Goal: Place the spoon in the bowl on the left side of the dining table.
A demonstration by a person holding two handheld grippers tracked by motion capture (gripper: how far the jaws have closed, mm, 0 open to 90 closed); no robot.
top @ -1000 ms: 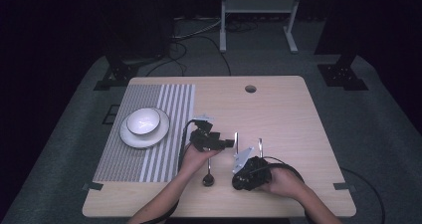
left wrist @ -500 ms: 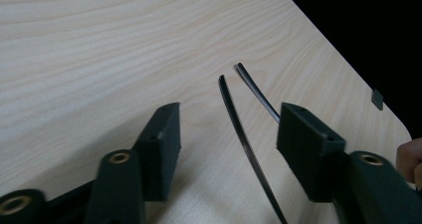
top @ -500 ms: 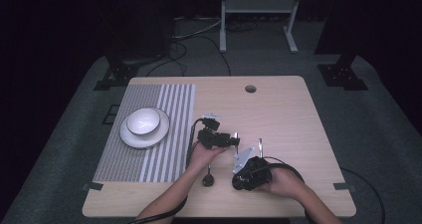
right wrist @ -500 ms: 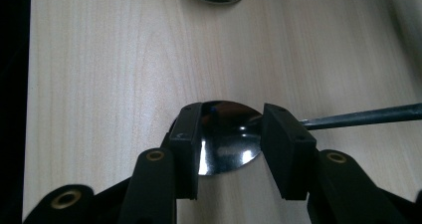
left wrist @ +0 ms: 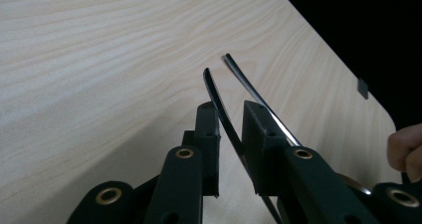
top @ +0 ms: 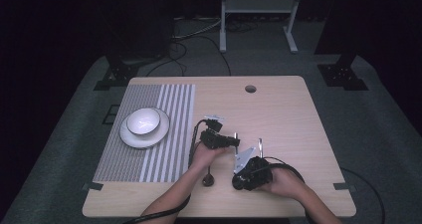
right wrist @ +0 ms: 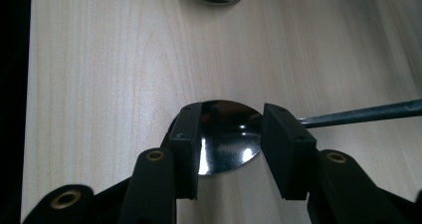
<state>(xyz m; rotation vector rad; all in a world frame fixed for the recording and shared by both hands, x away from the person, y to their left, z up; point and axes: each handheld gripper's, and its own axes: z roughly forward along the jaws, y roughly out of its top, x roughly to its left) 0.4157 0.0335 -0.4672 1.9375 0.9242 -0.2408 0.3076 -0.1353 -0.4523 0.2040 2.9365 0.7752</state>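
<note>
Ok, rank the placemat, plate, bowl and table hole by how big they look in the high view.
1. Placemat, by far the largest.
2. Plate.
3. Bowl, sitting on the plate and inside its rim.
4. Table hole, the smallest; it lies farther from the camera, but the gap is too large for that to matter.

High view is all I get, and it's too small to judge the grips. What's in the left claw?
Observer: In the left gripper view, a thin dark handle runs between the jaws of the left claw, which stand apart around it.
Operator: Just one handle?
Observer: No. A second, shinier handle runs along the outside of one jaw, not between them.
Operator: And the right claw?
Observer: In the right gripper view, the right claw has a jaw on either side of a spoon bowl lying on the table. The bowl's edge shows past one jaw, so it is straddled, not pinched.
</note>
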